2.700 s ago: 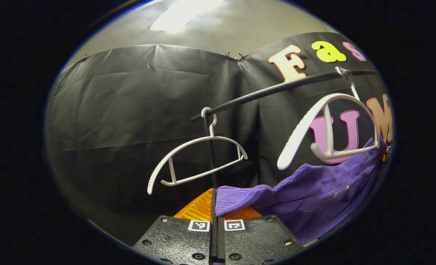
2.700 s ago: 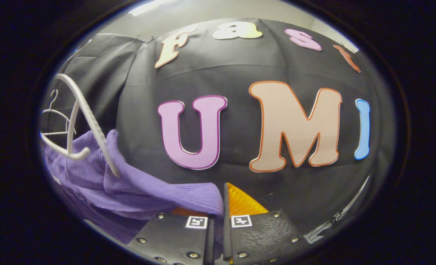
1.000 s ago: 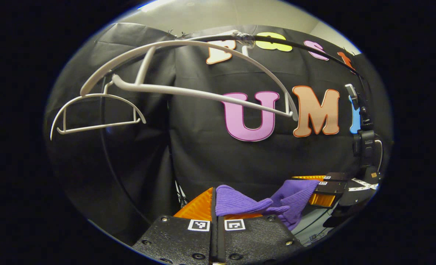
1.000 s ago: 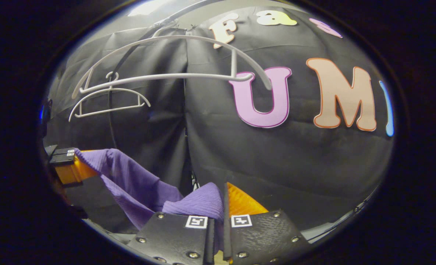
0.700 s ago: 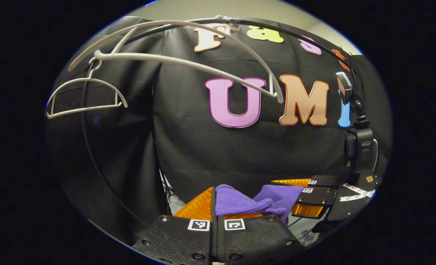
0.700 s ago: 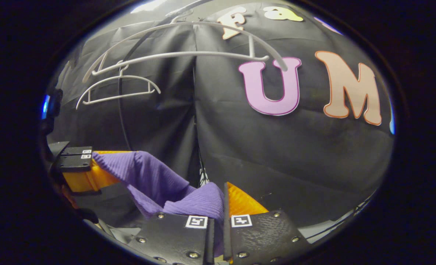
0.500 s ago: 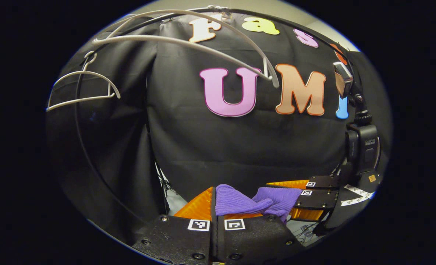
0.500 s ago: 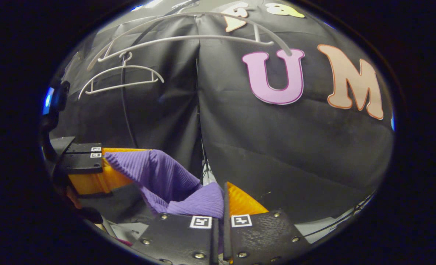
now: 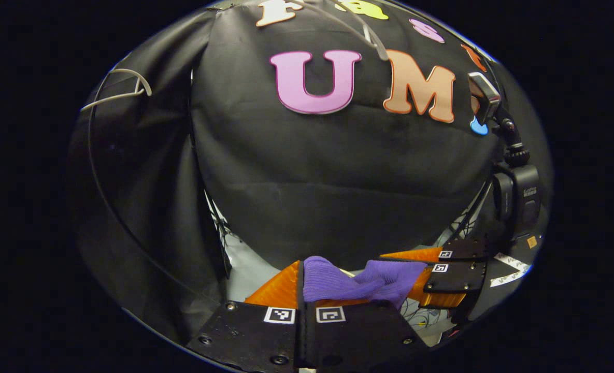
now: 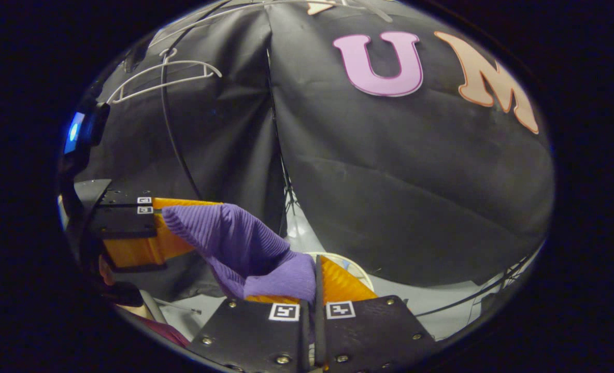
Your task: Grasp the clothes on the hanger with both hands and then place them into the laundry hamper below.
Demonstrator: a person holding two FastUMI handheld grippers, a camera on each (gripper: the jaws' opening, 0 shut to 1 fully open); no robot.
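Note:
The purple ribbed garment [image 9: 361,282] hangs slack between my two grippers, off the hangers. My left gripper [image 9: 301,274] at the bottom of the left gripper view is shut on one end of it. My right gripper [image 9: 408,269] holds the other end at lower right. In the right gripper view, my right gripper [image 10: 316,269] is shut on the purple garment [image 10: 234,238], and my left gripper [image 10: 177,223] clamps it at the left. Behind one of my right fingers [image 10: 340,285] shows a pale curved rim [image 10: 356,269]; I cannot tell what it belongs to.
Two bare white hangers stay high up: one hanger [image 10: 167,77] at upper left on the rail's dark post [image 10: 174,140], the tip of another hanger [image 9: 371,39] at the top. Black cloth walls stand close ahead. Grey floor [image 10: 441,300] with cables lies below.
Both grippers have come down with the garment, which left the hanger; the hangers have slid to the top of both views. The grippers are closer together, and floor now shows.

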